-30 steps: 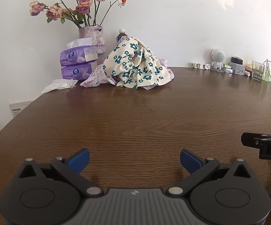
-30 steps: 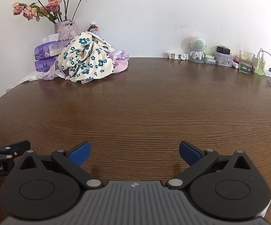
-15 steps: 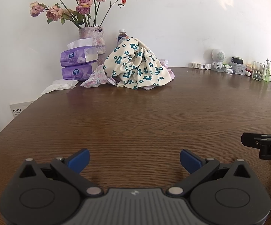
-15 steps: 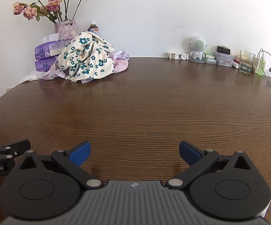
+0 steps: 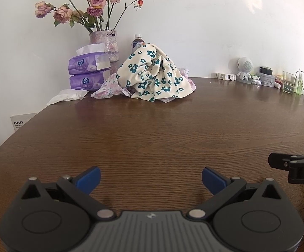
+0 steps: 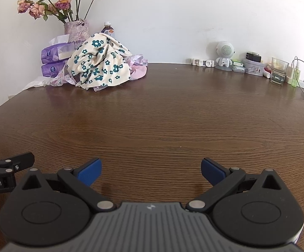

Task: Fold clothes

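With both the left gripper [image 5: 150, 177] and right gripper [image 6: 150, 169] spread wide and empty at the near edge, the floral garment [image 5: 155, 75] lies heaped far left on the wooden table [image 5: 173, 130], so reach for a loose top edge, clear of the vase [image 5: 105, 44] behind.

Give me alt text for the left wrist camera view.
An open hand-held gripper hovers low over a bare stretch of brown wooden table. Far ahead, a crumpled cream floral garment lies heaped by the wall beside tissue packs and a vase of dried roses.
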A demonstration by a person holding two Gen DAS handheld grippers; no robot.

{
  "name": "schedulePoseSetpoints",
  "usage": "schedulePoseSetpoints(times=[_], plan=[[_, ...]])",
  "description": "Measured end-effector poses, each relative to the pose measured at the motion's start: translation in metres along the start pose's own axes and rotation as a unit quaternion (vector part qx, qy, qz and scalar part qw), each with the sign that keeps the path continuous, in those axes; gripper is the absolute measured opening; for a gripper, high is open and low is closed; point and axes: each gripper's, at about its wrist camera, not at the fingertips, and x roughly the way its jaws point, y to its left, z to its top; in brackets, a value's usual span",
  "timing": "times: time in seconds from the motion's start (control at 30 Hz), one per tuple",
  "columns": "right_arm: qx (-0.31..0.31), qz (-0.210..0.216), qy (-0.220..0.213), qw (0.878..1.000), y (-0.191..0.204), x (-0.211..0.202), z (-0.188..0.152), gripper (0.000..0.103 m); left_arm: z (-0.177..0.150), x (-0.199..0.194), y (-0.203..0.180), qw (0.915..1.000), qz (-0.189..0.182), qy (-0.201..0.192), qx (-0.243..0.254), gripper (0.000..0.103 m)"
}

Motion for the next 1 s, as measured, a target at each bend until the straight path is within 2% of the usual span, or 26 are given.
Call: schedulePoseSetpoints(times=[0.27,0.6,1.0], plan=[[-0.001,-0.006,0.003,1.000,0.0008,0.0014,0.0003,0.103,0.0003,0.0007,0.0011,1.0000,-0.007,0.006,-0.003,0.103],[0.003,-0.004,0.002,1.000,0.0000,0.0006,-0.0004,0.103,-0.0003,-0.0020,-0.0018,1.0000,0.002,-0.005,0.001,0.103],[0.016,-0.002,-0.007,1.000,-0.0049,-0.0029,0.0000,0.103,0.0012,0.0011,-0.0026,1.0000,0.004,0.006,0.004,0.103]])
